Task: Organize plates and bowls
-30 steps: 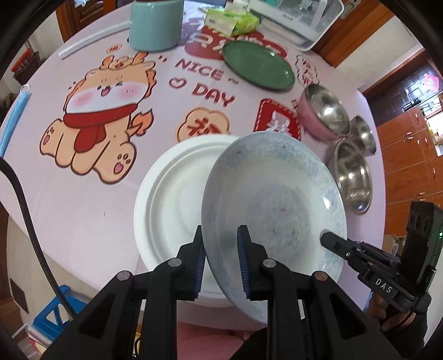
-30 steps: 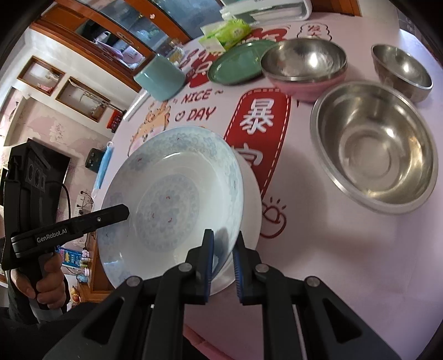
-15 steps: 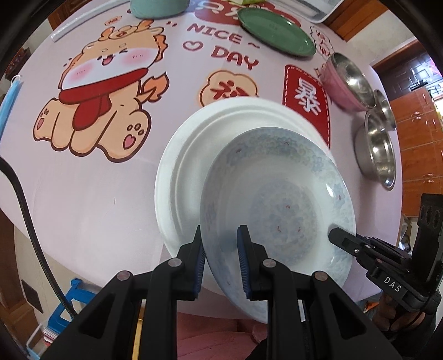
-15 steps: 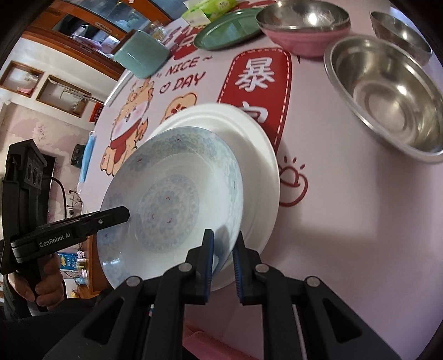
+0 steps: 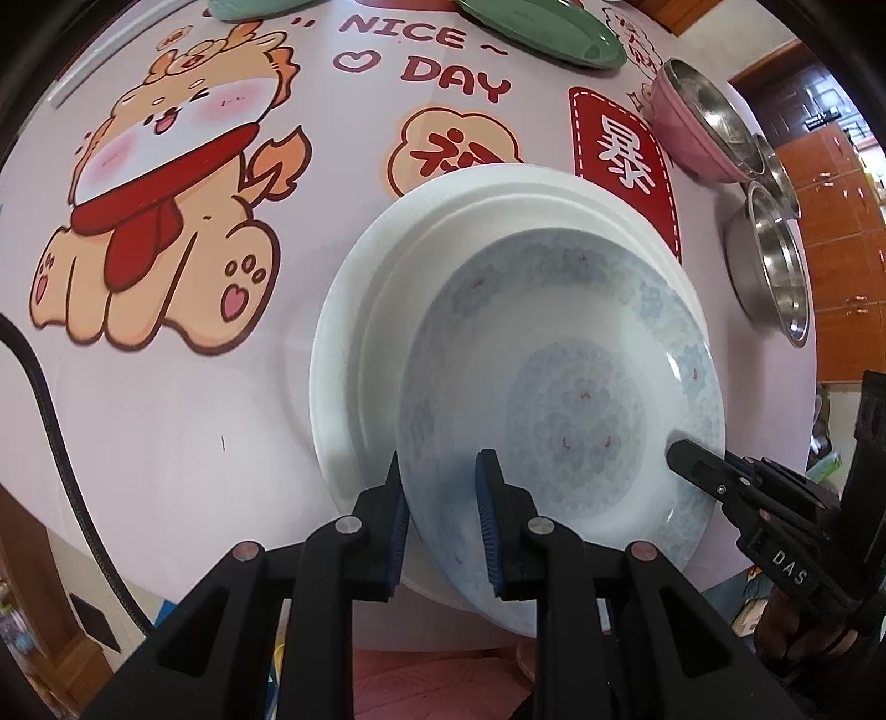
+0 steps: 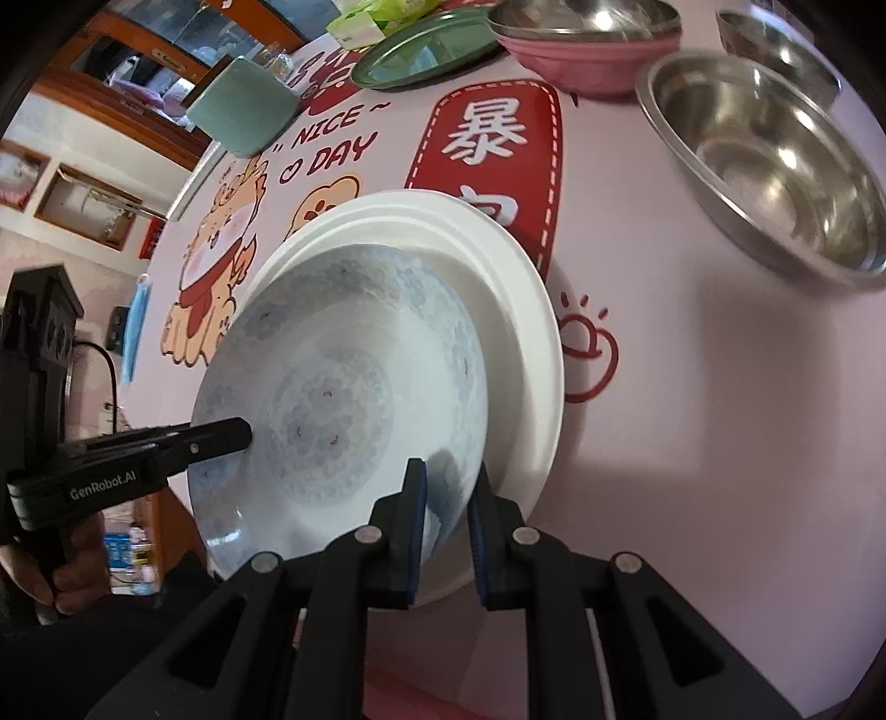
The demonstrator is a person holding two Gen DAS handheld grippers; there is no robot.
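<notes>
A shallow, pale blue patterned bowl [image 5: 559, 399] is held tilted over a white plate [image 5: 360, 343] that lies near the front edge of the pink printed tablecloth [image 5: 166, 415]; a faint floral band is seen around the bowl's rim and a round medallion at its centre, with small red marks scattered in it. The bowl's rim is clamped from opposite sides: by the left gripper [image 5: 443, 515] at one edge, and by the right gripper [image 6: 448, 520] at the other, where the jaws are just beginning to open with the rim between the pads. Whether the bowl's underside touches the plate cannot be told, as that part is hidden by the bowl itself. Much of the white plate is covered by the bowl. The green plate [image 6: 426, 47], the pink bowl [image 6: 587, 55] with its steel liner, and the teal cup [image 6: 243, 108] are cut off or crowded at the far rim of the views, and the large steel bowl [image 6: 775, 166] is seen well apart on the right. Both grippers are pointed steeply downward; only part of a hand [image 6: 44, 576] is made out on the left gripper's handle
</notes>
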